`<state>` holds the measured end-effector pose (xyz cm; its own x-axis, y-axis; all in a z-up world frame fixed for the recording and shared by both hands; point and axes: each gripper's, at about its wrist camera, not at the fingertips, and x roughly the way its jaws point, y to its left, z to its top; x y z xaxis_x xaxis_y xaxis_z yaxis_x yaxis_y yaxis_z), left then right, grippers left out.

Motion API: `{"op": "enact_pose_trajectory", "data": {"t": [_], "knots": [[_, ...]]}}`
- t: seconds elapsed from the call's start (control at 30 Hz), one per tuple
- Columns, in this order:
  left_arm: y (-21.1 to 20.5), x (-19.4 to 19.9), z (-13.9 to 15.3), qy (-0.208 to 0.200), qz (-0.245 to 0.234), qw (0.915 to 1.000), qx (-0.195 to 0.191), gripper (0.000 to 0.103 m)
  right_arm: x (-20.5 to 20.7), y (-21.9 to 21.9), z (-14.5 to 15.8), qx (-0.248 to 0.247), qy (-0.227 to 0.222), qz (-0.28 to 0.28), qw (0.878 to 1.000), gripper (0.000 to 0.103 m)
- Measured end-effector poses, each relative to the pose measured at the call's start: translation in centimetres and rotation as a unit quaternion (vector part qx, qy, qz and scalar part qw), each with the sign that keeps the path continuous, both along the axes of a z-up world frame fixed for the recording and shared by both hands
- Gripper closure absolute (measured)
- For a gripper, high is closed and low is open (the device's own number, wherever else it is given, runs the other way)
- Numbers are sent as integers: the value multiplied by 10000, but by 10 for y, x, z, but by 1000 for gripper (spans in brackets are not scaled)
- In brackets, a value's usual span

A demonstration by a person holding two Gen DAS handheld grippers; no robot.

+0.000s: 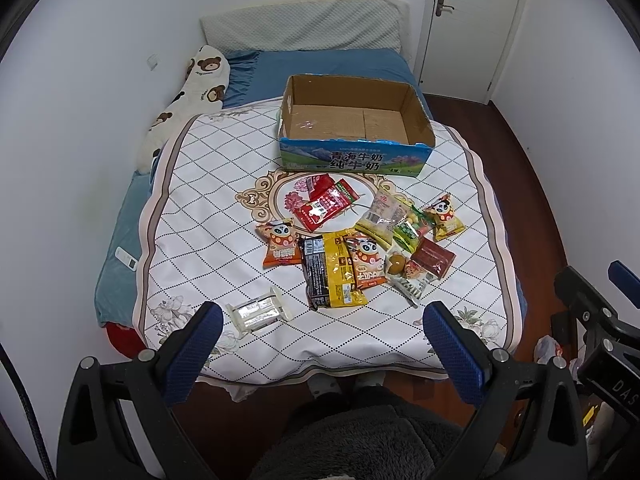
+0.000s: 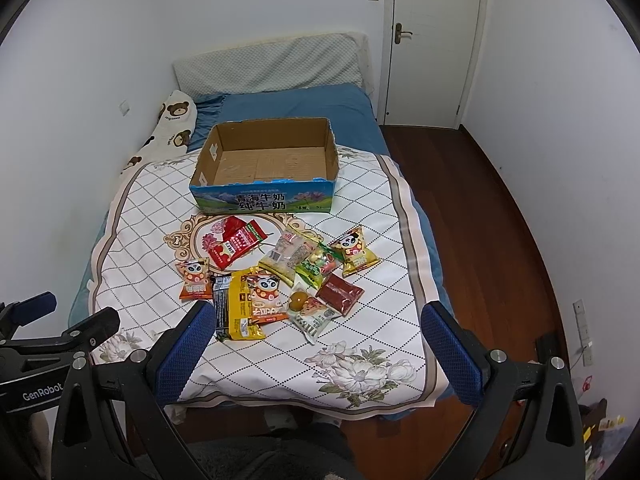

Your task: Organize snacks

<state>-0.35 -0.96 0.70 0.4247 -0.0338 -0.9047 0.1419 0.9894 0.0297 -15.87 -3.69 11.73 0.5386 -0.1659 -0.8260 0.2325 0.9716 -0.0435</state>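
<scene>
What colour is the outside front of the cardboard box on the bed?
Blue, with a green meadow scene and dark lettering on the cardboard box; clearest in the left wrist view.

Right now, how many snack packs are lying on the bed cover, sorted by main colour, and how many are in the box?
Orange panda packs: 2
Yellow panda pack: 1
Red packs: 3
Black and yellow pack: 1
Pale yellow clear pack: 1
Green pack: 1
Egg pack: 1
White and silver pack: 1
Total on the cover: 11
Inside the cardboard box: 0
</scene>
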Motion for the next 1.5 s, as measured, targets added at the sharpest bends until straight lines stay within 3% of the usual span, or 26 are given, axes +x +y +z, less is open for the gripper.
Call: {"op": "enact_pose_trajectory", "data": {"t": [0.8,0.97,1.1,1.27,1.33,1.4,1.5], "knots": [[1,3,-3,21,27,10000,-23,0,2,0,0,24,-23,-15,10000,0],[7,24,-19,93,178,9998,1,0,16,-7,-14,162,97,-110,9998,0],[19,61,-62,444,480,9979,30,0,39,-25,-54,539,407,-246,9974,0],[26,108,-134,1139,771,9905,39,0,74,-61,-136,1147,966,-509,9874,1],[24,123,-167,1374,764,9875,107,0,89,-71,-173,1304,1231,-579,9821,4],[16,137,-205,1633,686,9839,246,0,104,-80,-207,1515,1413,-533,9768,17],[1,155,-264,2157,471,9747,333,1,121,-83,-250,1602,1781,-471,9697,23]]}}
